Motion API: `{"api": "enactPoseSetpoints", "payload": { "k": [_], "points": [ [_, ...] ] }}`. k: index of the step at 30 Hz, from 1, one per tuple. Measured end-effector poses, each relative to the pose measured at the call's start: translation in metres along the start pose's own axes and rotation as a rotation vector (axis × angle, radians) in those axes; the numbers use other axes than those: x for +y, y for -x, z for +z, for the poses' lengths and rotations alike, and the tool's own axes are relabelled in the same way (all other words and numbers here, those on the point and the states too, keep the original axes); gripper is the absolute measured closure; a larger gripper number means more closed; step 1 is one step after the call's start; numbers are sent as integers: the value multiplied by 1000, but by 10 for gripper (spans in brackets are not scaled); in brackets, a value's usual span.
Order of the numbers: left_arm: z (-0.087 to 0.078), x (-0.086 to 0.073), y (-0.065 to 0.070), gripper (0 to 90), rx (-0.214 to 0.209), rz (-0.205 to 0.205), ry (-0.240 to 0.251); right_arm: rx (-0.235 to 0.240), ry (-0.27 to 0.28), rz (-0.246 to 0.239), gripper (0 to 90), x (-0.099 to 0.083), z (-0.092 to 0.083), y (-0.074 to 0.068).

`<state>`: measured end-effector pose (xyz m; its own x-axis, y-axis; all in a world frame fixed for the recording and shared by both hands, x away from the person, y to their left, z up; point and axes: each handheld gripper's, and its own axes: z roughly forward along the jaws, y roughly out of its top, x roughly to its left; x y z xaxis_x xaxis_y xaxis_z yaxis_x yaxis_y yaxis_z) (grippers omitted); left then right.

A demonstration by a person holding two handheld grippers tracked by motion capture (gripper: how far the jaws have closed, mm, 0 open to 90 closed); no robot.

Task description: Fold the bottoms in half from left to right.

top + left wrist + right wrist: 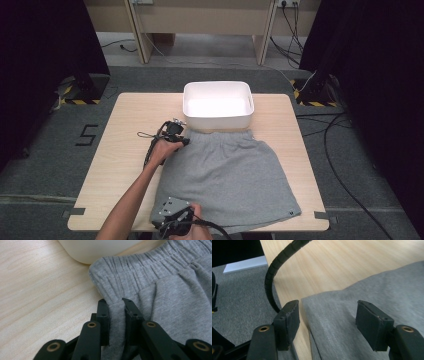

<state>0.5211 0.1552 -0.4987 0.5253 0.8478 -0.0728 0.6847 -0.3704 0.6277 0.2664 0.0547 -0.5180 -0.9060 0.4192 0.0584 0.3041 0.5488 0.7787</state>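
While our left gripper [115, 302] pinches the grey cotton shorts' [230, 170] waistband corner (beside the white plastic tub [218, 106]), our right gripper [329, 315] gapes over their hem at the table's [125, 130] near edge

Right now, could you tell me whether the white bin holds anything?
No, the white bin shows a bare inside in the high view.

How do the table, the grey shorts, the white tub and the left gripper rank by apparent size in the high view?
1. table
2. grey shorts
3. white tub
4. left gripper

All four differ plainly in this view.
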Motion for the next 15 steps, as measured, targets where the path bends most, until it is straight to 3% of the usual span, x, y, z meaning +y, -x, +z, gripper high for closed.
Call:
{"api": "enactPoseSetpoints", "payload": {
  "k": [3,4,7,8,9,15],
  "points": [
    [0,0,0,765,-2,1,2,10,-12,-39,392,-1,5,-1],
    [0,0,0,765,-2,1,1,11,-22,-27,401,-2,6,-3],
    [0,0,0,765,0,2,0,-12,-17,-77,468,-3,6,-3],
    [0,0,0,765,1,2,1,-17,-16,-79,501,-3,6,-2],
    [0,0,0,765,2,3,-1,-19,-18,-50,532,-4,5,-3],
    [0,0,1,765,6,8,-1,-11,2,-54,799,-6,3,3]
  ]
}}
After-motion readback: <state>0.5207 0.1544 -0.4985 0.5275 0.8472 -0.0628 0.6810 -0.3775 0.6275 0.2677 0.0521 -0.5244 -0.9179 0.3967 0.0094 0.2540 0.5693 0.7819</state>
